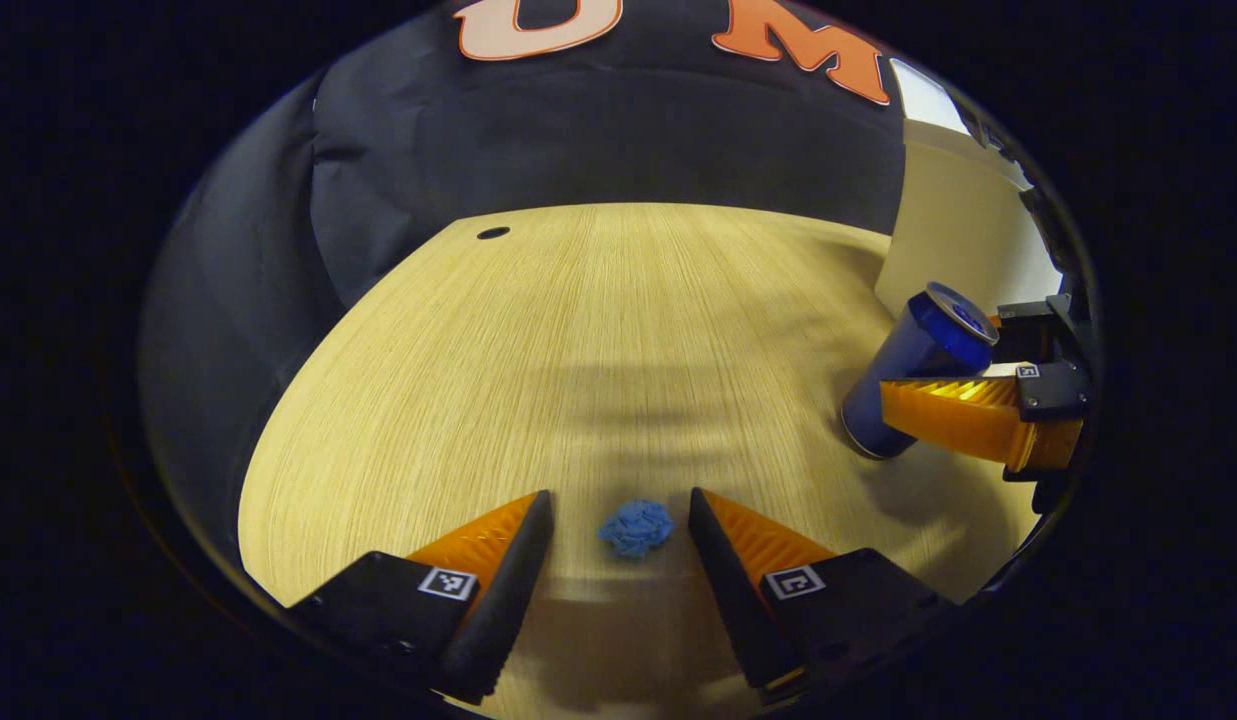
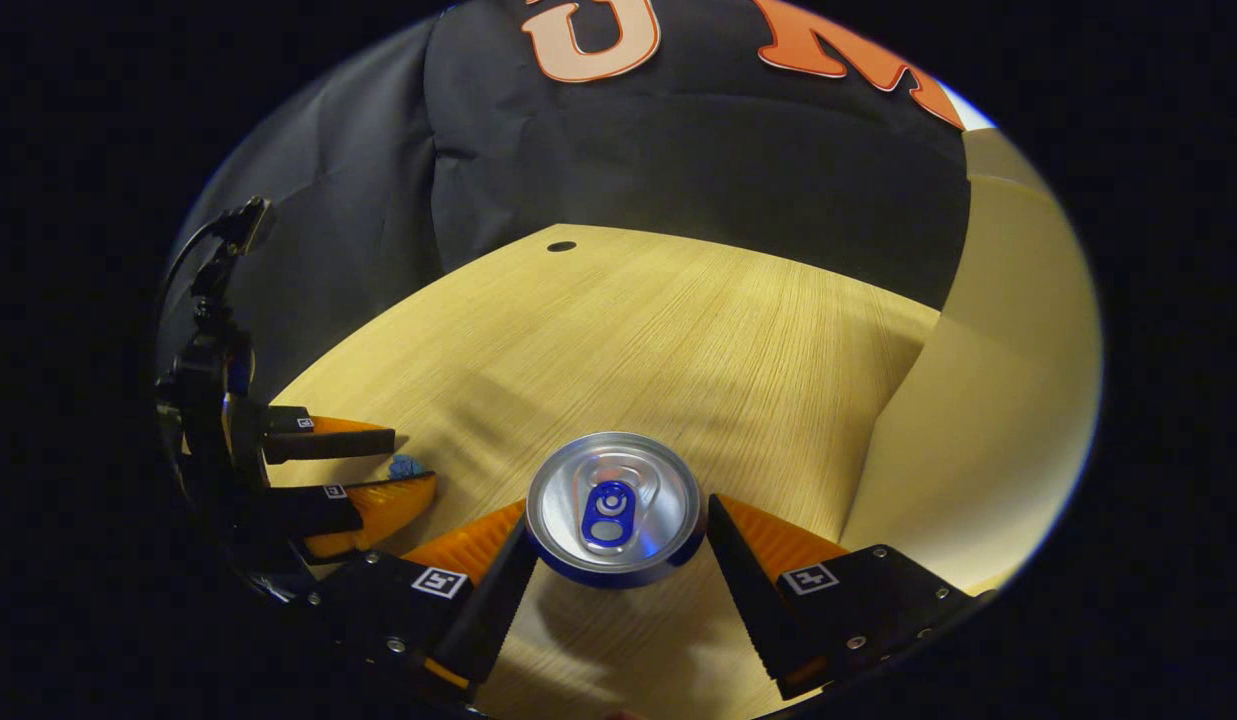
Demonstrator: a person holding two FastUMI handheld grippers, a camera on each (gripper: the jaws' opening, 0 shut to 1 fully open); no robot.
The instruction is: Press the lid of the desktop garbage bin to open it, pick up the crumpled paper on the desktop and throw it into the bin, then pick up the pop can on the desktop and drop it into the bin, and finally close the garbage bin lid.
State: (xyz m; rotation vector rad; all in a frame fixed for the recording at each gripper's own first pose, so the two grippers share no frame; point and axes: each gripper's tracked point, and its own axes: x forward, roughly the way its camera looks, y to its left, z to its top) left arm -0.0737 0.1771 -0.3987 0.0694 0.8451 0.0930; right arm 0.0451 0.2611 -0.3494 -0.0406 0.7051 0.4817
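A small crumpled blue paper (image 1: 635, 528) lies on the wooden desk (image 1: 598, 330), between the fingers of my open left gripper (image 1: 618, 512) without touching them. A blue pop can (image 1: 913, 365) with a silver top (image 2: 615, 505) stands to the right. My right gripper (image 2: 618, 538) is open and straddles it: one finger is at its rim, the other a little off it. In the left gripper view the right gripper (image 1: 908, 392) reaches in from the right, one finger crossing the can's front. The cream bin (image 1: 953, 235) rises behind the can; its lid is out of sight.
The bin's cream wall (image 2: 988, 400) stands close on the right in the right gripper view. The left gripper (image 2: 415, 460) and the paper (image 2: 404, 467) sit at the far left there. A small round hole (image 1: 493, 232) marks the desk's far edge, with the black cloth wall behind it.
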